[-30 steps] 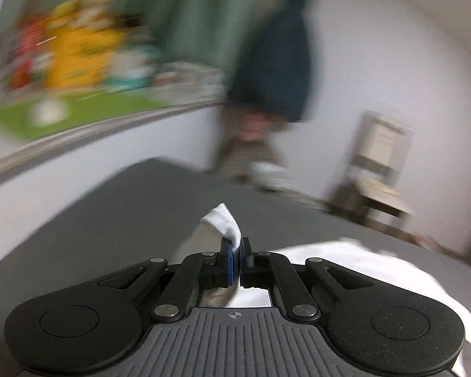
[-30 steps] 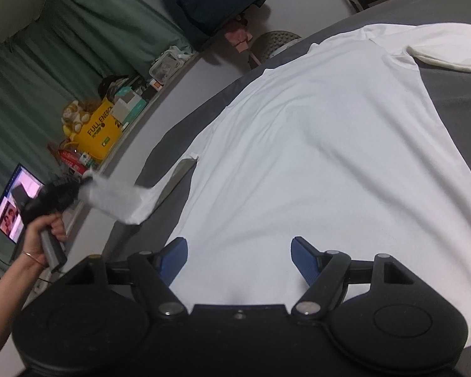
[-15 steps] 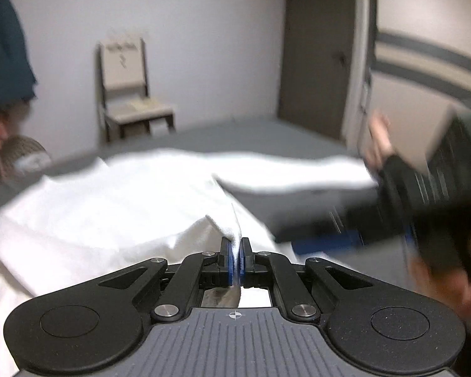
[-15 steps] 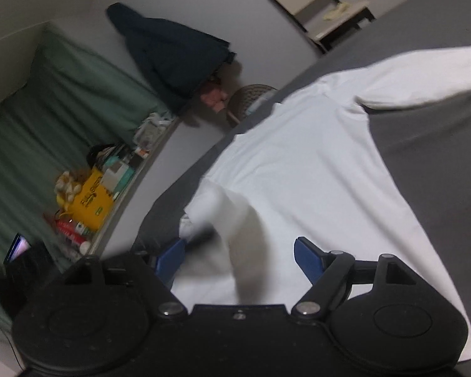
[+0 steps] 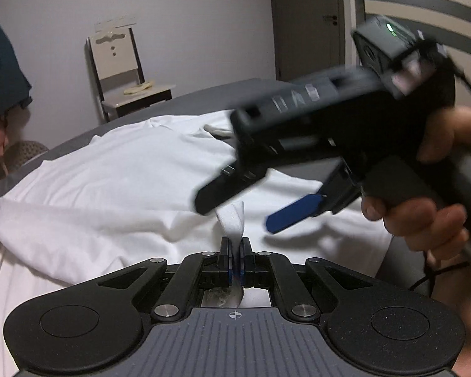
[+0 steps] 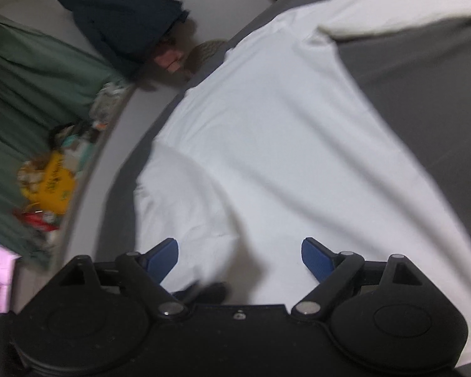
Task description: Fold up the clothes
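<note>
Grey bed (image 6: 424, 72), white shirt (image 6: 282, 132) spread flat across it

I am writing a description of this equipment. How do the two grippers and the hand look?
Both grippers are matte black with blue finger pads and silver pivot bolts. The left gripper has a grey ribbed plate bearing a small crosshair mark. The right gripper appears in the left view as a pistol-shaped body with a green light, a thin black cable below. The right hand is bare; no sleeve visible.

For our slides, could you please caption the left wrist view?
Left hand-held gripper pinches a white shirt cuff; the right hovers open.
</note>
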Available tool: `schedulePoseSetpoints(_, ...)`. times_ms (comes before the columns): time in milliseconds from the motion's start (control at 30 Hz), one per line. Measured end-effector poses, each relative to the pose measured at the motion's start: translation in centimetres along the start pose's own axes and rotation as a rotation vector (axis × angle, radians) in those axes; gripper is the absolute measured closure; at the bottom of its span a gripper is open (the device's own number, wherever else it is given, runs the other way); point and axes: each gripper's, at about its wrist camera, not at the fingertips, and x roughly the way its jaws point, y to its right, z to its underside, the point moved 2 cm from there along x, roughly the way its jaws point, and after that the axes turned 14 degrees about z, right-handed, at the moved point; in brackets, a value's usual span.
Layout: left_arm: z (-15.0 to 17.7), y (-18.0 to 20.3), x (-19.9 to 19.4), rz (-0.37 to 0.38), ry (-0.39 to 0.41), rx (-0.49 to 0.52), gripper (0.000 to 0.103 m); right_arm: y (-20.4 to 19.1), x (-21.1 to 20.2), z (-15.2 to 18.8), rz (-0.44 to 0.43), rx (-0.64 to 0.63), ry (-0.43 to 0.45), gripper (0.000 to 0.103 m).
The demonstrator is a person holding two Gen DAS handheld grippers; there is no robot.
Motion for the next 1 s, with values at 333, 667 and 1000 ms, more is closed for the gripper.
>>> schedulePoseSetpoints(333,-0.1,1.3,0.6,0.042,-0.085,0.015,0.098,0.8,0.9,0.1,0.058,0.012,-0.016,0.094)
schedulePoseSetpoints(667,-0.2,-4.5,-3.0,-0.007,-0.063,-0.16,0.097,3.0,0.9,-0.6,0.06,0.124,-0.025,0.052)
schedulePoseSetpoints(1000,0.4,-5.1,2.0,0.041,-0.179,-0.133,0.097,1.6,1.8,-0.9,0.162,0.092,-0.056,0.068)
